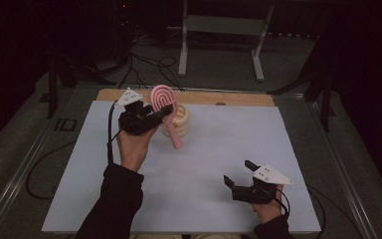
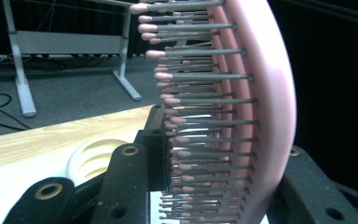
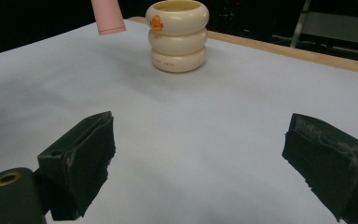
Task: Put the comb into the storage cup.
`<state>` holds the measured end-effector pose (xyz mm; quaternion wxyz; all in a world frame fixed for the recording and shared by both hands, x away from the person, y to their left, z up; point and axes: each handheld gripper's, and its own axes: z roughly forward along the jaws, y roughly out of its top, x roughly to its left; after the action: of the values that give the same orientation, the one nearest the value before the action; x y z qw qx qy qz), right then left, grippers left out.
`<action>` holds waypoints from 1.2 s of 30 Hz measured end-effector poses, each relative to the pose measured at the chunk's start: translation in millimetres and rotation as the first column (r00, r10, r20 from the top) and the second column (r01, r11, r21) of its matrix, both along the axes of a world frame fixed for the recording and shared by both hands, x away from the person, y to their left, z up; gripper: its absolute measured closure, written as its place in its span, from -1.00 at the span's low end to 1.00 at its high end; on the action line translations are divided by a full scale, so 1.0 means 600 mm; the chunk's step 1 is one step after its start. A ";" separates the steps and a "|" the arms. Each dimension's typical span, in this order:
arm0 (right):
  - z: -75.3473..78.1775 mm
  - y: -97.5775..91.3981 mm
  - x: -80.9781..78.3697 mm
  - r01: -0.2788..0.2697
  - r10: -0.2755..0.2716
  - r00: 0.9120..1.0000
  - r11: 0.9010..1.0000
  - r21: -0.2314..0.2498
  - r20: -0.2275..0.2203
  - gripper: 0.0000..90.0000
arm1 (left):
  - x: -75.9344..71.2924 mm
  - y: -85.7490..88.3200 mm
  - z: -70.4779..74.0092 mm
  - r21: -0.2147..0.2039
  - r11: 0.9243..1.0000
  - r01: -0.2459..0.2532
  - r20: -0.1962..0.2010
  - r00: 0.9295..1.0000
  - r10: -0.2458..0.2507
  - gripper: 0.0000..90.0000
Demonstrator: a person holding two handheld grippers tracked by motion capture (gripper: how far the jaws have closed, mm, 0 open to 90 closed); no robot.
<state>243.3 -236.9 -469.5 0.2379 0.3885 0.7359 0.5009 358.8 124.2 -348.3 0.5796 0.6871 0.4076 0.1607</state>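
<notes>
Left gripper (image 1: 160, 113), upper centre-left of the high view, pinches a pink paddle hairbrush (image 1: 165, 106) by its head. In the left gripper view the fingers (image 2: 129, 184) press on the bristle side and on the smooth back of the head, so the clamp is across the brush's thickness. Head up, handle hanging down and slightly toward frame right; the handle tip ends in front of the cream ribbed cup (image 1: 180, 121), apart from the white counter (image 1: 219, 149). Whether the handle touches the cup cannot be told from above.

The cup stands upright at upper centre of the high view, mouth open. In the right gripper view it sits at top centre, three stacked rings with a small orange mark, and the pink handle end hangs just to its left.

Judgement: gripping the head leaves the handle free, which suits dropping the brush handle-first into the cup. The handle still needs lifting over the rim.

Right gripper (image 1: 242, 177), lower right of the high view, rests low over the counter, fingers (image 3: 81, 163) spread wide with nothing between them. Judged as standing by, possibly to steady the cup, which looks light and tippable.
</notes>
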 end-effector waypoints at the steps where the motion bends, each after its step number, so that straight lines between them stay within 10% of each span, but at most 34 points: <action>1: 0.000 -0.001 0.000 0.001 -0.001 1.000 1.000 0.002 0.000 -0.81 | 0.001 0.001 0.000 -0.002 1.000 -0.003 0.002 1.000 0.003 0.44; 36: -0.017 -0.008 -0.002 0.006 -0.007 1.000 1.000 -0.009 -0.030 -0.80 | 0.035 0.011 0.027 0.067 0.998 -0.021 0.066 0.998 0.017 0.44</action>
<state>242.0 -241.9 -479.8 0.2301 0.3973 0.7403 0.4910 379.8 130.7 -332.0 0.5676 0.6967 0.3893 0.2023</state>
